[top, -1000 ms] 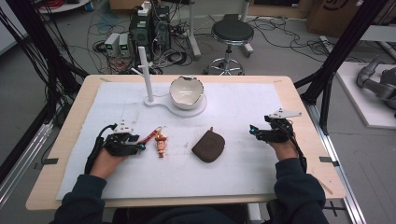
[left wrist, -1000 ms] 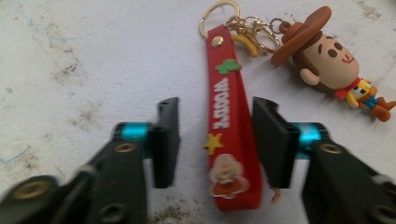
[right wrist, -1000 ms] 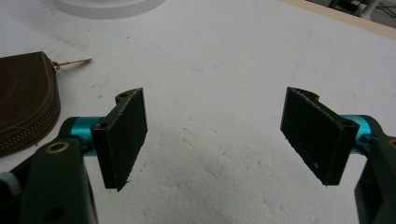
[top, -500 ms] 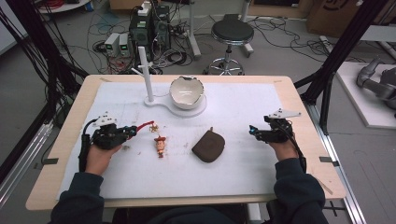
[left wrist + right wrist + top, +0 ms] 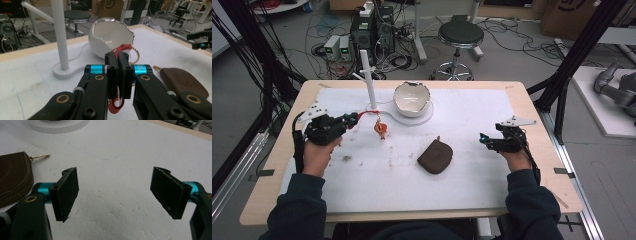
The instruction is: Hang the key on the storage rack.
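Observation:
My left gripper (image 5: 353,119) (image 5: 118,56) is shut on the red strap (image 5: 368,114) (image 5: 123,47) of a keychain. A gold ring (image 5: 136,53) and a small orange charm (image 5: 380,129) dangle from the strap above the white mat. The gripper hovers just in front of the white post stand (image 5: 368,80) (image 5: 60,37). Beside the post, a white eggshell-shaped bowl (image 5: 412,99) (image 5: 110,37) sits on the stand's base. A brown zip pouch (image 5: 435,156) (image 5: 12,177) lies mid-mat. My right gripper (image 5: 484,140) (image 5: 115,192) rests open at the right, with nothing between its jaws.
The stand's flat round base (image 5: 57,125) extends under the bowl. A white mat (image 5: 472,115) covers the wooden table (image 5: 537,115). Off the table's far edge stand a stool (image 5: 460,35) and cabled equipment (image 5: 372,30).
My left gripper has lifted the keychain off the mat and carried it back and left, toward the post. The right gripper has stayed still.

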